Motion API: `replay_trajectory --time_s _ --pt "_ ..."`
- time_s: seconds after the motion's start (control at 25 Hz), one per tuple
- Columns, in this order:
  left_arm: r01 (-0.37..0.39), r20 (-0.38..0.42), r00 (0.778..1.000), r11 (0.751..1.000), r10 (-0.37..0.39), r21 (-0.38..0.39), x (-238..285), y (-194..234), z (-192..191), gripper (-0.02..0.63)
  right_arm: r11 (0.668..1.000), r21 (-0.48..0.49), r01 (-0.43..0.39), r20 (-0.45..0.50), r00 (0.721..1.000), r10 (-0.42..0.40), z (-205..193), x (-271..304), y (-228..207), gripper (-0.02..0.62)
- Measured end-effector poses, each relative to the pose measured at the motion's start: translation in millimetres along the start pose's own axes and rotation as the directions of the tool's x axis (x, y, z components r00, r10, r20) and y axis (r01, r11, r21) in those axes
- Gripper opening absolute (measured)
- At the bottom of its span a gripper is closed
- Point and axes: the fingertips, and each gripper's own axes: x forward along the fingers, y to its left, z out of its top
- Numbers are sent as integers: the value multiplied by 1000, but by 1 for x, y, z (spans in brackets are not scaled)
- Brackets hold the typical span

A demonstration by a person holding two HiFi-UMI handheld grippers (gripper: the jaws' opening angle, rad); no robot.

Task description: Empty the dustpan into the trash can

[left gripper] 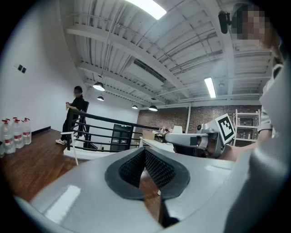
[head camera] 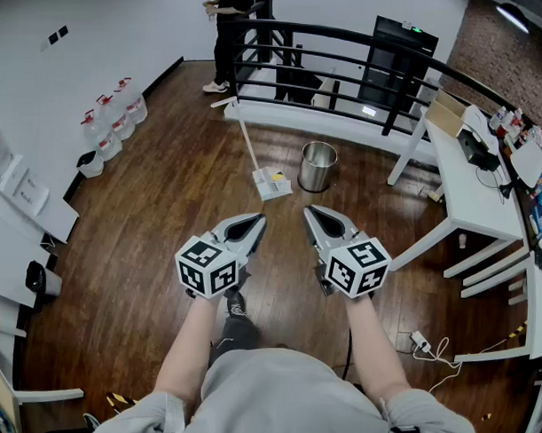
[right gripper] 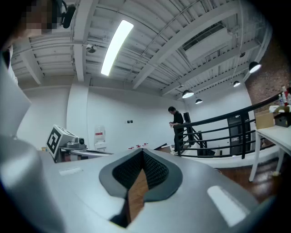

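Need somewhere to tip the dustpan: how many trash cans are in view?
1. The metal trash can stands on the wooden floor, just right of the dustpan. Others could be hidden behind the tables.

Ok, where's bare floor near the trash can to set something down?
Free: the brown wooden floor between the clear water jugs by the left wall and the white long-handled dustpan; also the stretch nearer you than the shiny metal trash can. Crowded: right, by the white tables and floor cables.
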Motion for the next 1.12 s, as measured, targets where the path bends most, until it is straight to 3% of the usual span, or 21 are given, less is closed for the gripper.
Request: replay_trajectory --time_s 0.4,0.68,0.88,1.12 --pt "38 25 999 999 -37 -22 42 120 22 0 999 -6 37 -20 999 -37 3 119 -40 0" --pt "85 32 996 996 -85 -17 76 209 49 0 997 -20 75 -13 997 -75 29 214 -66 0" --pt "85 23 996 996 -84 -4 104 262 62 0 996 -52 71 -25 997 -72 40 262 -89 0" --pt "46 6 999 999 -46 -9 166 308 67 0 998 -45 45 -23 999 -46 50 303 -153 0"
